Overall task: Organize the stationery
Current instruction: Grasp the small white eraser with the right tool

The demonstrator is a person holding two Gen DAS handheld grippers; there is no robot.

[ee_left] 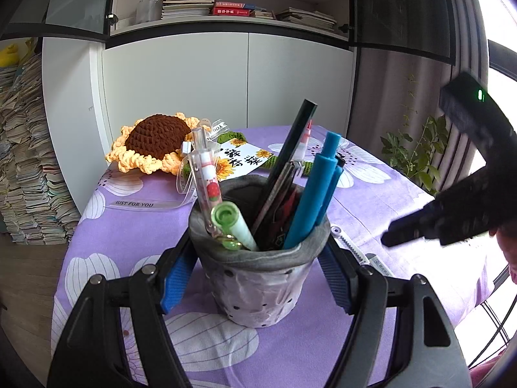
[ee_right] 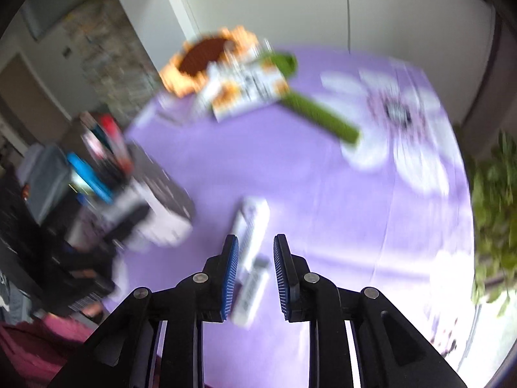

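A: Where do your two grippers stand?

B: Your left gripper [ee_left: 258, 278] has its blue ribbed pads pressed on both sides of the soft grey fabric pen pot [ee_left: 261, 278], which stands upright on the purple cloth with white flowers [ee_left: 135, 236]. The pot is held, near you, toward the cloth's left side.

A: What is in the pot?

B: Two teal pens [ee_left: 318, 197] on the right side, a long black stick-shaped tool [ee_left: 290, 148] leaning far and right, a pale green capped pen [ee_left: 232, 223] and a clear pen with a strawberry print [ee_left: 206, 174] on the left.

A: And your right gripper?

B: Your right gripper [ee_right: 255, 274] points down at the cloth with its jaws parted. A white utility knife [ee_right: 250, 242] lies flat on the cloth just right of the pot, and it runs between the two pads. The picture is blurred, yet a gap shows on the right pad's side, so nothing is gripped.

A: Anything else on the cloth?

B: At the far left lies a crocheted sunflower with a brown centre [ee_left: 155, 142], a white card printed with sunflowers [ee_left: 242, 161] beside it.
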